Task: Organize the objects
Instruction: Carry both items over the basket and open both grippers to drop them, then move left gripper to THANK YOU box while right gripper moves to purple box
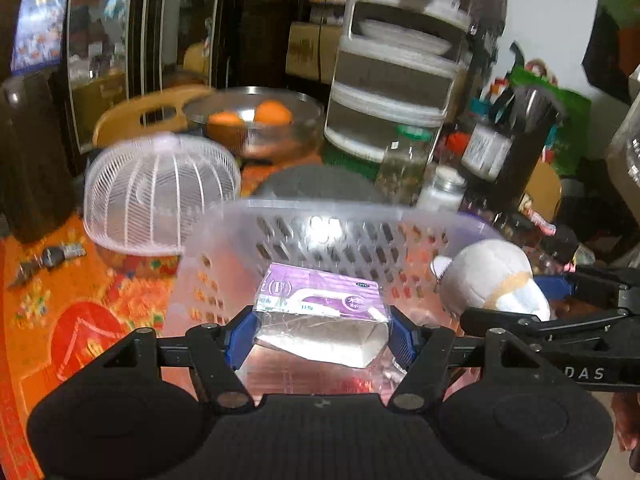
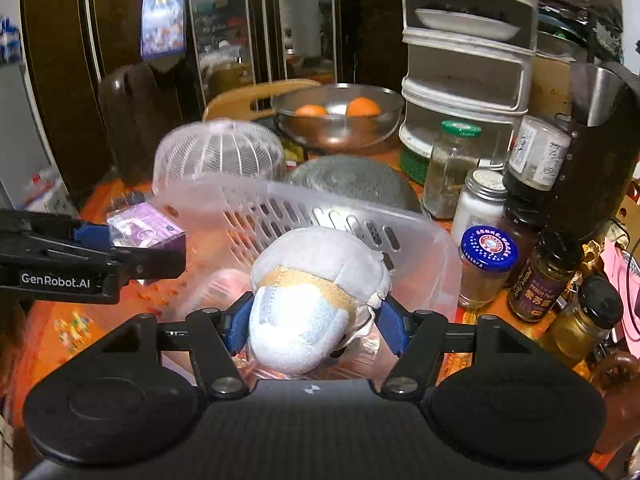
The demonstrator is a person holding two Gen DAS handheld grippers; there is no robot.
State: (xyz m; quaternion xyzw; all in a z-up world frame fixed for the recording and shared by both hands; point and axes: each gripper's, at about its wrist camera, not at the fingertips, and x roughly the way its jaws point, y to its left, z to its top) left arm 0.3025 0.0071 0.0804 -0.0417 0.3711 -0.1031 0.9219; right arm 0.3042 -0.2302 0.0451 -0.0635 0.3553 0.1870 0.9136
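Left wrist view. Left gripper (image 1: pixel 321 330): jaws clamped on a purple medicine box in clear wrap (image 1: pixel 322 312), its long axis running crosswise from pad to pad. Box hangs over the open mouth of the translucent perforated basket (image 1: pixel 320 210), near the front rim, so the drop is likely straight down; the basket floor beneath shows only as pinkish glare. Right gripper (image 1: pixel 536 300) enters from the right with a grey-and-white plush toy (image 1: pixel 488 276), also over the basket. White slatted dome cover (image 1: pixel 160 188) and steel bowl of oranges (image 1: pixel 256 120) stand beyond, motion-blurred.

Right wrist view. Right gripper, jaws closed on the plush toy (image 2: pixel 316 300), which bulges past both pads and hides the basket floor under it. Toy sits over the basket's near half; the box (image 2: pixel 146 230) hovers at its left edge. Blue-capped jar (image 2: pixel 486 266) stands just beside the basket's right wall on the orange-clothed surface (image 2: pixel 72 328). Both loads look equally near release.
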